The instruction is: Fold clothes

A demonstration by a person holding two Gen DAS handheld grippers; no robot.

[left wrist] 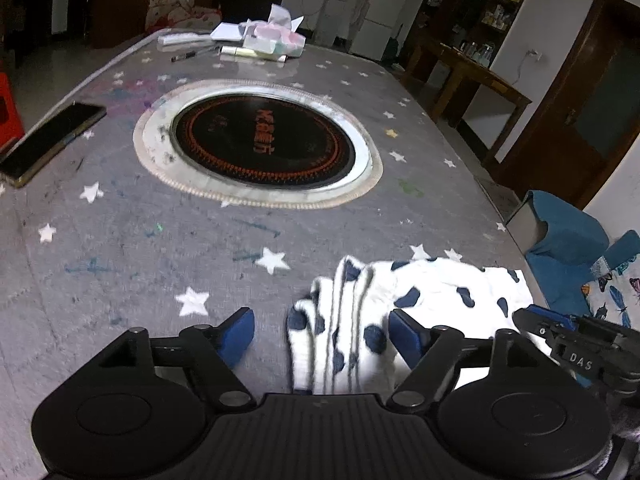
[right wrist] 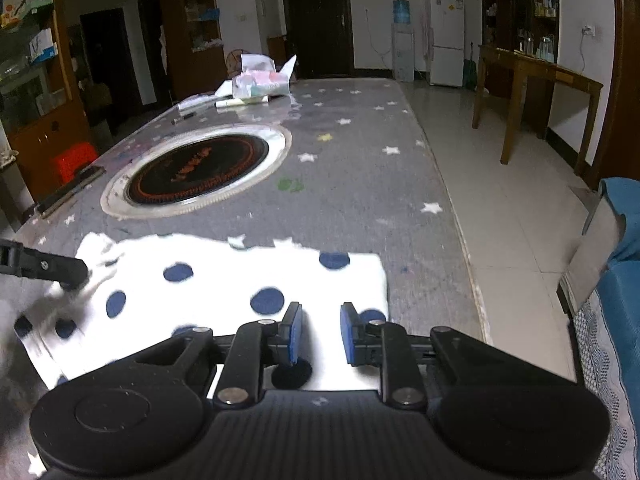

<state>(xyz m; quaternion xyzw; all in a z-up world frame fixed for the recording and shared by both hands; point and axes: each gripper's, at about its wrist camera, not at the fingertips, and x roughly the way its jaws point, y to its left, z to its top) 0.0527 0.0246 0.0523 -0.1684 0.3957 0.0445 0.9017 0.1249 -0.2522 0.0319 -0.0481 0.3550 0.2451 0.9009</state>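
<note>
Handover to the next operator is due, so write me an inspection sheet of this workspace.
Surface: long table under a grey star-print cover, with a round black cooktop set in its middle.
Job's things: white garment with navy dots lying at the near edge, bunched at its left end.
Clutter: phone near the left edge; tissue pack, papers and a pen at the far end.
Grippers: left gripper open, garment between its pads but not pinched; right gripper slightly open just above the garment's right end.
Cables: nothing seen on the table.
Surroundings: fridge, water dispenser, wooden side table, blue-covered chair.
</note>
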